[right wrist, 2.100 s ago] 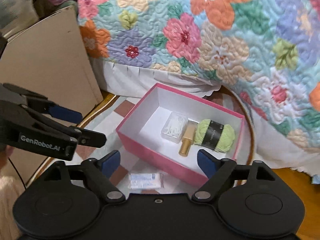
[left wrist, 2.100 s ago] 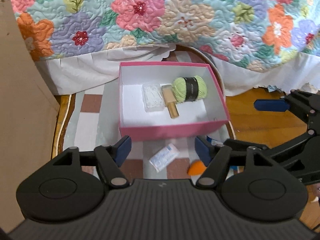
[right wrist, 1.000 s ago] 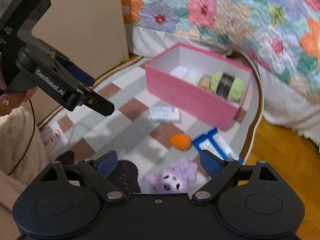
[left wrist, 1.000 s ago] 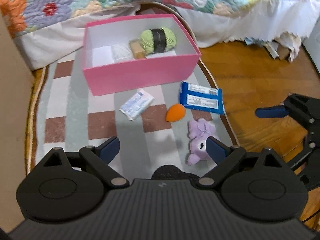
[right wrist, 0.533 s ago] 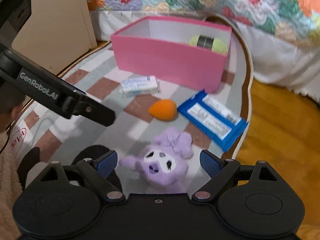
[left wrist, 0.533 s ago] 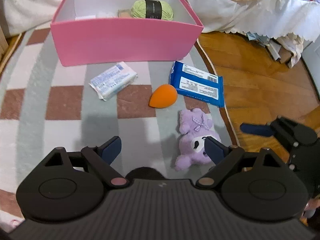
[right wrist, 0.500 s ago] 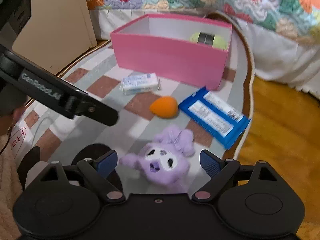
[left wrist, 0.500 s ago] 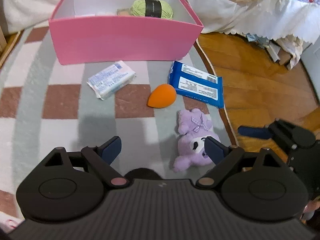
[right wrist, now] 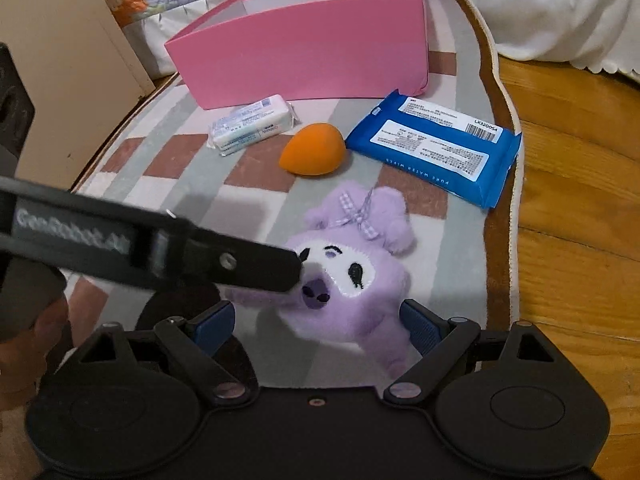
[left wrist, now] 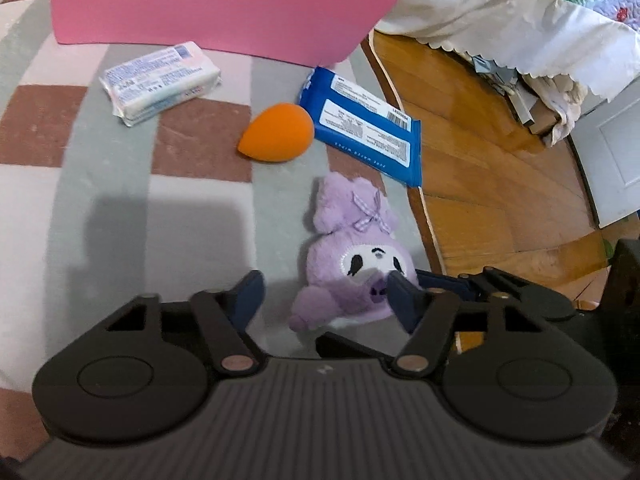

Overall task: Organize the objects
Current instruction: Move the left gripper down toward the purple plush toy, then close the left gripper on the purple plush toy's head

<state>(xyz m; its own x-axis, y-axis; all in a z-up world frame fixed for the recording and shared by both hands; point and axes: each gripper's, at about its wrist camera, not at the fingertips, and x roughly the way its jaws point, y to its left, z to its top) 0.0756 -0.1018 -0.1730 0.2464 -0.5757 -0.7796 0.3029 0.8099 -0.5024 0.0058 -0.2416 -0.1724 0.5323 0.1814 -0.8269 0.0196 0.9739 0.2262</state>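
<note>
Your left gripper [left wrist: 324,294] is closing around the purple plush toy [left wrist: 354,264], which lies on the checked rug [left wrist: 120,200] close to its curved edge. One blue pad already sits at the toy's face; the other is not yet on it. Your right gripper [right wrist: 316,326] stands wide, the plush's lower body between its pads with no pad pressing. From the right wrist view, the left gripper's black finger crosses in front of the toy's face and hides its cheek.

The toy is soft and fuzzy, with a white face patch, dark stitched eyes and a checked bow on top. Just beyond it rests a smooth orange teardrop sponge [right wrist: 313,155]. Beside that to the right lies a flat blue wipes pack [right wrist: 436,148] with white printed labels, and to the left a small pale wrapped packet [right wrist: 253,124]. Behind all three stands the pink box [right wrist: 304,60], matte card, its near wall blocking any sight of its contents. Wooden floor [right wrist: 580,200] borders the rug.
</note>
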